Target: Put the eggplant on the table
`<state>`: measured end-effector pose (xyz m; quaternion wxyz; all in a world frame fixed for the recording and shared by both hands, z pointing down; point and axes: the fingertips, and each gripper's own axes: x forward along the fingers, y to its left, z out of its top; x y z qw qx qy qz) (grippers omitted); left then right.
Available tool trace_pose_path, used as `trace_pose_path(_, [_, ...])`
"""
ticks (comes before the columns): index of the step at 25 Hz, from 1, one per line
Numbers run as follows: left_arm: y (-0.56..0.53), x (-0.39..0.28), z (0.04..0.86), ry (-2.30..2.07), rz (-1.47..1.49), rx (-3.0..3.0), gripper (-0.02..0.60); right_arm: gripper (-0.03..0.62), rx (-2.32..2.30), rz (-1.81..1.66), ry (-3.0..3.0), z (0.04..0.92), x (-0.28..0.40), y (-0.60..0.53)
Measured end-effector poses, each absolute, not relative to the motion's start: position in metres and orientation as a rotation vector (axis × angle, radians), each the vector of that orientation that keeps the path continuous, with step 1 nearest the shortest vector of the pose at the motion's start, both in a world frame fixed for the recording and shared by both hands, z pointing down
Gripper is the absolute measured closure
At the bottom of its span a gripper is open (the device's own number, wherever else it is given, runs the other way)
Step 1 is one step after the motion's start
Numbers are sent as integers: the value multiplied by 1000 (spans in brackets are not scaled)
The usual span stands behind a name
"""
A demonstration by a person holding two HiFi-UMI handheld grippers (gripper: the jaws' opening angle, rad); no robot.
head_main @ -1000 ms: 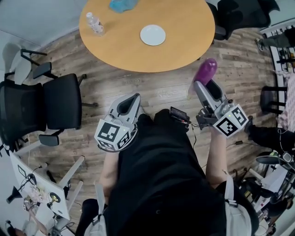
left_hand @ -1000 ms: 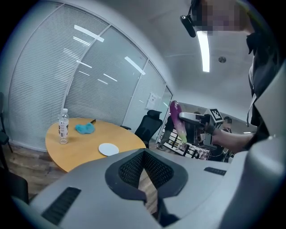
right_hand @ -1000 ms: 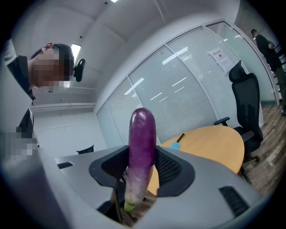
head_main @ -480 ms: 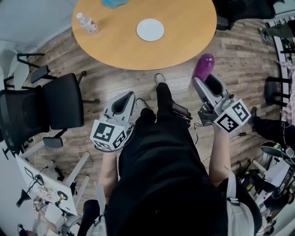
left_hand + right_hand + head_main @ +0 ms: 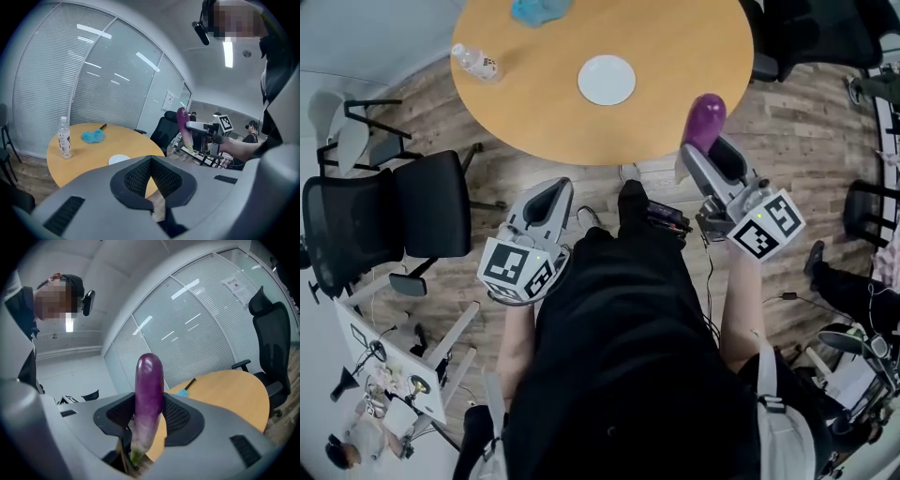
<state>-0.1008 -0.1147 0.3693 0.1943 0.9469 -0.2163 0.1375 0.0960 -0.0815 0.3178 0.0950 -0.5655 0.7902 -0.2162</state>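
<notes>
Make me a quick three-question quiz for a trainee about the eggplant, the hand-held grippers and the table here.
1. True or false: the long purple eggplant already lies on the round wooden table.
2. Which is shut on the eggplant: the left hand-held gripper or the right hand-held gripper?
3. Pick one: in the head view, what sits nearest the table's middle? A. small white plate B. clear plastic bottle C. blue duster

Key:
1. False. It stands upright between jaws, off the tabletop.
2. The right one. The left one's jaws are together on nothing.
3. A
</notes>
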Motion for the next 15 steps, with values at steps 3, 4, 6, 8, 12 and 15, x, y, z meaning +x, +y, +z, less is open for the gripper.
trace_pose_path(3, [-127, -84, 365, -632, 378, 2664, 569, 405, -1656, -610, 2415, 318, 109, -104])
trace_pose_path(4, [-131, -79, 364, -645, 377, 2664, 569, 405, -1647, -605, 2444, 320, 112, -112])
trace_pose_path(6, [-139, -69, 362, -675, 374, 2670, 569, 405, -1611, -609, 2493, 322, 118, -128])
trace_pose_path(8, [-146, -61, 362, -709, 379, 2675, 569, 405, -1572, -612, 2538, 323, 123, -143])
trace_pose_path(12, [-158, -48, 365, -779, 399, 2653, 569, 405, -1523, -623, 2616, 332, 133, -173])
trace_pose_path(15, [-166, -45, 369, -832, 424, 2611, 569, 405, -1468, -665, 2645, 341, 136, -195])
